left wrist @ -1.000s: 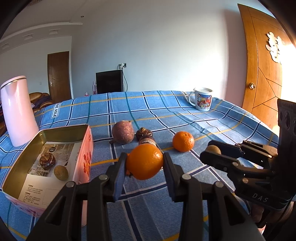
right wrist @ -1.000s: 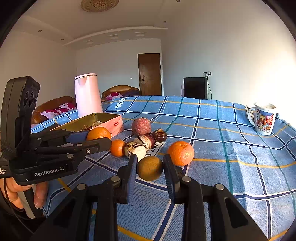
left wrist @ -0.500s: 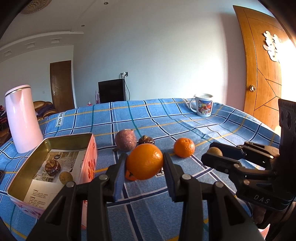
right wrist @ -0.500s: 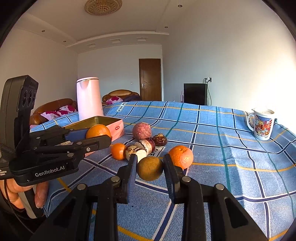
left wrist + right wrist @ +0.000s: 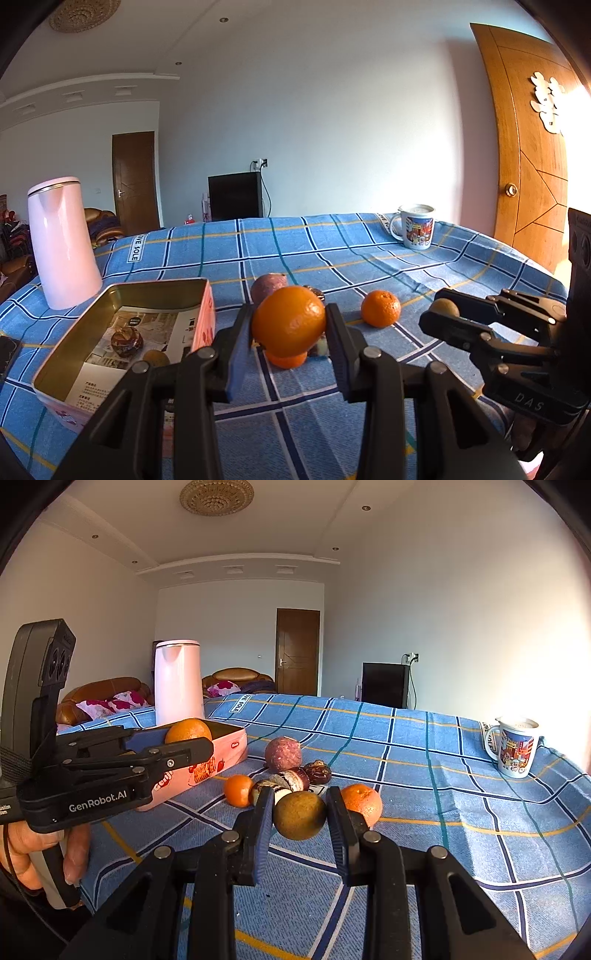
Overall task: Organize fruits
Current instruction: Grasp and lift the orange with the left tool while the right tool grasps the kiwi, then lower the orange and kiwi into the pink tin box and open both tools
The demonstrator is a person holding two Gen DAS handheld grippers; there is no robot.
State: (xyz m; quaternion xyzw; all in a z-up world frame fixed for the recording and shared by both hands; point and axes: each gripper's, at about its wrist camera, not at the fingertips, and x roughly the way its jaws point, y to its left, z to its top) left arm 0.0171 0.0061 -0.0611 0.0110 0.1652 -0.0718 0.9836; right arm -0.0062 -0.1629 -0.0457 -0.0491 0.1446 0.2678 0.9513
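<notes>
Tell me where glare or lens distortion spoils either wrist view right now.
Left wrist view: sunlight washes out the wooden door at the right edge, and the fisheye bows it; the orange between the fingers is sharp. Right wrist view: the wall above the mug is washed out, corners vignette black, the brown fruit is crisp.

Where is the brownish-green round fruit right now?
In the right wrist view, the brownish-green fruit is clamped in the right hand-held gripper, raised above the blue checked cloth, just in front of a small orange.
</notes>
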